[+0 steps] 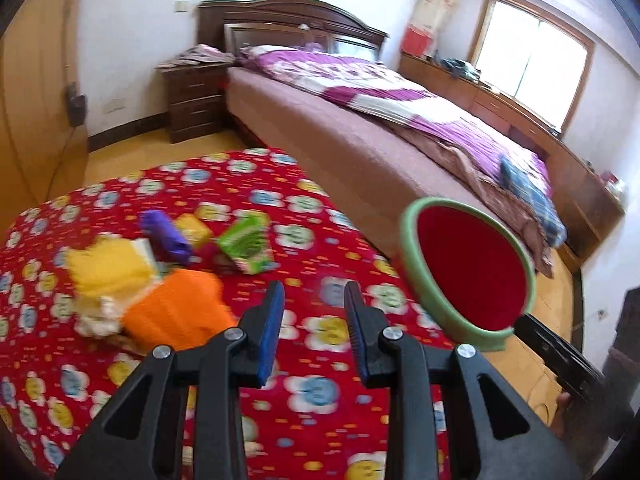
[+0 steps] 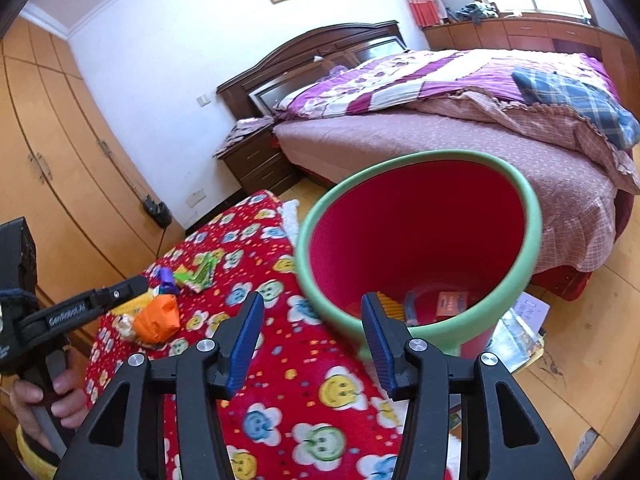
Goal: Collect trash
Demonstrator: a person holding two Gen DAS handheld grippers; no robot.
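Observation:
A pile of trash lies on the red flowered cloth [image 1: 304, 412]: an orange wrapper [image 1: 176, 316], a yellow wrapper [image 1: 108, 266], a purple wrapper [image 1: 168, 236] and a green packet [image 1: 248, 246]. My left gripper [image 1: 314, 330] is open and empty, just right of the orange wrapper. A red bin with a green rim [image 2: 420, 248] stands tilted at the table's right edge, with some trash at its bottom. My right gripper [image 2: 312, 340] is open with its right finger over the bin's near rim. The bin also shows in the left wrist view [image 1: 468, 272].
A bed with a purple quilt [image 1: 400, 104] runs along the right. A dark nightstand [image 1: 196, 100] stands beside it. Wooden wardrobes [image 2: 52, 168] line the left wall. Papers [image 2: 524, 324] lie on the yellow floor by the bin.

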